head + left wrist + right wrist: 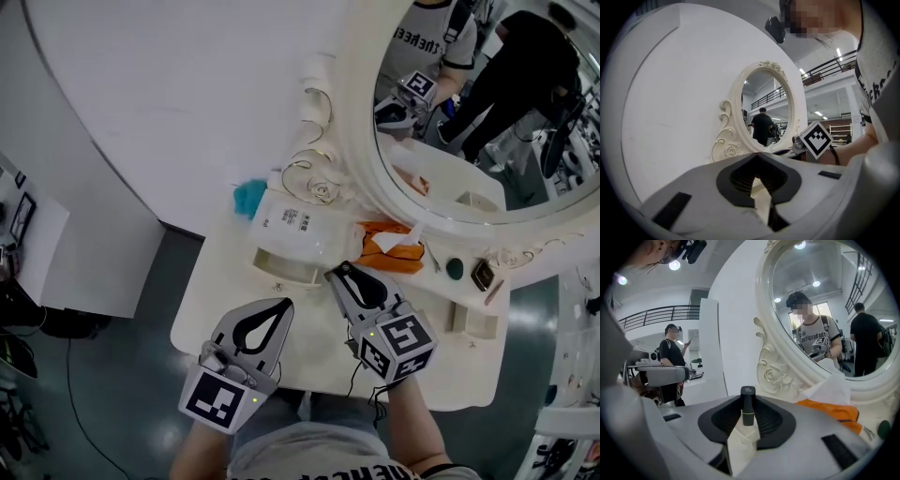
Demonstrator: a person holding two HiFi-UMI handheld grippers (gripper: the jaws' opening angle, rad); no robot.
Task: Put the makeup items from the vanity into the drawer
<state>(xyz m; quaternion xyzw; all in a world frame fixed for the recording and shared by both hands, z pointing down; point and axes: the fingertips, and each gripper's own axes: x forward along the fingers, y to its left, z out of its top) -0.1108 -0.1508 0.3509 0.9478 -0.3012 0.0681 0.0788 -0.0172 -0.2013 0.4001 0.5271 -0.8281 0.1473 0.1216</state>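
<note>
Lipstick [747, 406], black tube, gold band, apparently upright

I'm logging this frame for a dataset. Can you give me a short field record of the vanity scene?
surface: cream vanity top
mirror: oval, ornate cream frame
left gripper: fingers together, empty
right gripper: closed on an upright black lipstick tube
on vanity: white bottle lying down; blue puff; orange cloth; dark green round item
</note>
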